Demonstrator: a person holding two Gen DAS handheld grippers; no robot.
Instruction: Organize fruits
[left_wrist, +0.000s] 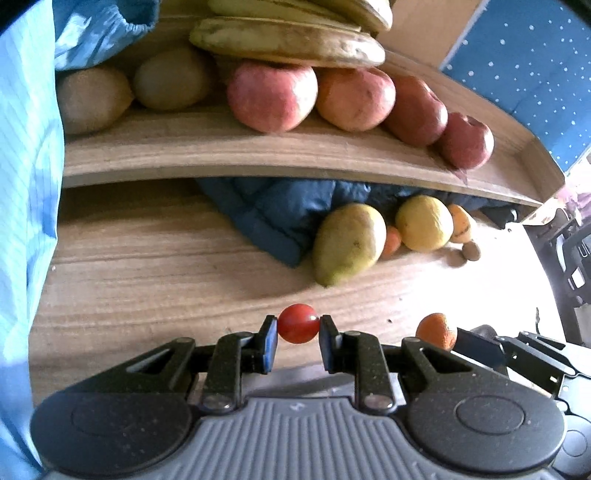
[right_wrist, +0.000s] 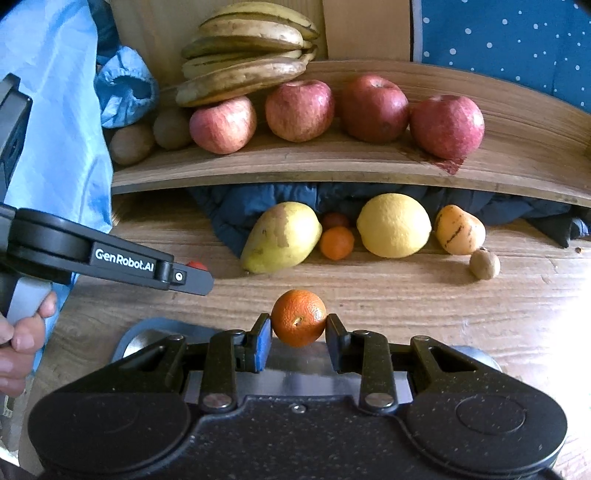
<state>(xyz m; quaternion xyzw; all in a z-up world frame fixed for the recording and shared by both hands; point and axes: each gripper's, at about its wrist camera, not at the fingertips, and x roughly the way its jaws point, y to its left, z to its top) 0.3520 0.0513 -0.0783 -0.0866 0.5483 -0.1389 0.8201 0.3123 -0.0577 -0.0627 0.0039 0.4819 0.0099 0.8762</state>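
Observation:
My left gripper (left_wrist: 298, 325) is shut on a small red cherry tomato (left_wrist: 298, 323), held above the wooden table (left_wrist: 147, 280). My right gripper (right_wrist: 299, 325) is shut on a small orange mandarin (right_wrist: 299, 317); that mandarin (left_wrist: 436, 330) also shows at the right of the left wrist view. In the right wrist view the left gripper (right_wrist: 195, 275) comes in from the left, a bit of the red tomato (right_wrist: 195, 265) peeking over it. Ahead on the table lie a pear (right_wrist: 280, 236), two small oranges (right_wrist: 337, 242), a lemon (right_wrist: 394, 225), a striped yellow fruit (right_wrist: 459, 229) and a small kiwi (right_wrist: 484, 263).
A raised wooden shelf (right_wrist: 332, 166) carries several red apples (right_wrist: 300, 110), two kiwis (right_wrist: 171, 127) and a bunch of bananas (right_wrist: 247, 55). Dark blue quilted cloth (right_wrist: 236, 210) lies under the shelf. A person's light blue sleeve (right_wrist: 62, 129) and hand (right_wrist: 22, 339) fill the left side.

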